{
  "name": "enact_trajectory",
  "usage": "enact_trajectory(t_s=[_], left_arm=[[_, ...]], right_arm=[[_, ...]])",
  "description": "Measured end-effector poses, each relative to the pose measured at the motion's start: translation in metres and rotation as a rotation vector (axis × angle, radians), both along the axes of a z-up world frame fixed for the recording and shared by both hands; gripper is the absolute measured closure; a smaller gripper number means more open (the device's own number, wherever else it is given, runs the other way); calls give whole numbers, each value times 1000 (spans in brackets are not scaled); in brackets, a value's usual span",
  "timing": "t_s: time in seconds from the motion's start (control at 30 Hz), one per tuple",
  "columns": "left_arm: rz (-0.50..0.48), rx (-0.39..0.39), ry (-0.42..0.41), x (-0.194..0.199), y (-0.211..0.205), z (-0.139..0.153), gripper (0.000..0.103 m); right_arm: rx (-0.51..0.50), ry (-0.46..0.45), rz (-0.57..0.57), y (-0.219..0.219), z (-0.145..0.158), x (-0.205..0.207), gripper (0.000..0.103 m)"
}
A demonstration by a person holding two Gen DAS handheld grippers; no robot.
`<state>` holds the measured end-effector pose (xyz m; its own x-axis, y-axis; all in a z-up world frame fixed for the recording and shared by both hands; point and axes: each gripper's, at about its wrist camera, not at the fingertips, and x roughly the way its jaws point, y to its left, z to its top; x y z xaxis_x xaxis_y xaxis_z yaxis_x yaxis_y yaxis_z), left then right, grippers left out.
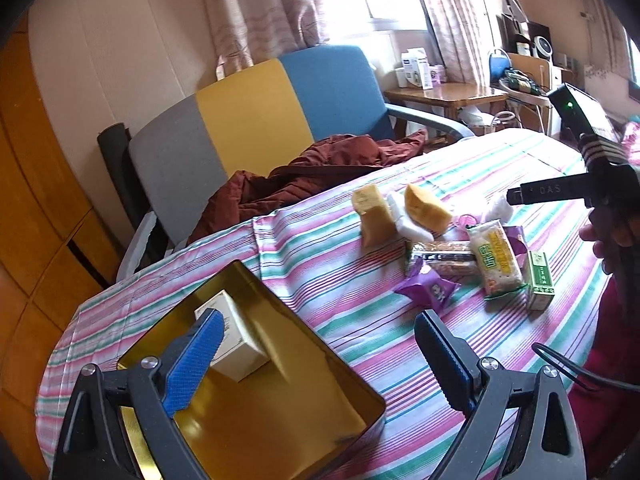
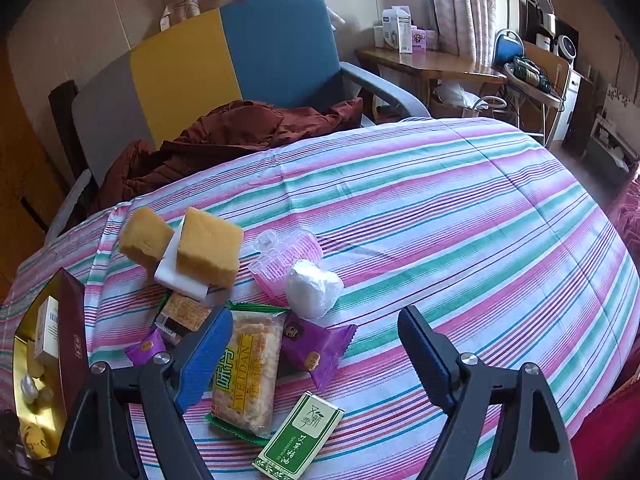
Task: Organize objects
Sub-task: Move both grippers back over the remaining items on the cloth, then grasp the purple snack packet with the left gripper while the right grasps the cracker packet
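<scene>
A gold-lined tin box [image 1: 280, 392] lies open on the striped bedspread, with a white carton [image 1: 232, 340] inside it. My left gripper [image 1: 320, 352] hovers open over the tin's right side, nothing between its fingers. A pile of snacks lies further right: two yellow sponges [image 2: 208, 248], a cracker pack [image 2: 244, 376], purple candy packets [image 2: 312, 348], a green box [image 2: 300, 436], a pink plastic case [image 2: 288, 256] and a white wrapped ball [image 2: 312, 288]. My right gripper [image 2: 316, 356] is open above the cracker pack and green box. The tin [image 2: 44, 364] shows at the left edge.
A grey, yellow and blue armchair [image 1: 256, 120] with a maroon jacket [image 1: 320, 168] stands behind the bed. A wooden side table [image 1: 444, 96] with boxes and a cluttered shelf are at the back right. The right-hand tool and a hand [image 1: 608, 208] show in the left wrist view.
</scene>
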<state>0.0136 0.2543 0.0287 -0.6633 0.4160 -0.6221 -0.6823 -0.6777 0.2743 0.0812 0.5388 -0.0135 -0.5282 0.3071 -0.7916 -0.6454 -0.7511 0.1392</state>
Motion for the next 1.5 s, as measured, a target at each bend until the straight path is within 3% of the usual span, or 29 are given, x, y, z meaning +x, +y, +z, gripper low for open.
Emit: enact_trajectory(t_s=[0.63, 0.9, 1.13, 1.33, 1.5], left_arm=[[-79, -55, -69, 0, 47, -28, 6], [-89, -12, -228, -24, 71, -47, 12], [-96, -8, -274, -40, 95, -58, 17], [-33, -13, -442, -66, 115, -81, 17], [75, 41, -591, -86, 125, -97, 17]], right_arm=[[-100, 18, -6, 11, -8, 1, 17], [-176, 69, -112, 32, -10, 17, 17], [-226, 89, -139, 40, -14, 21, 17], [-231, 84, -118, 38, -15, 18, 17], [-231, 83, -76, 32, -15, 13, 17]])
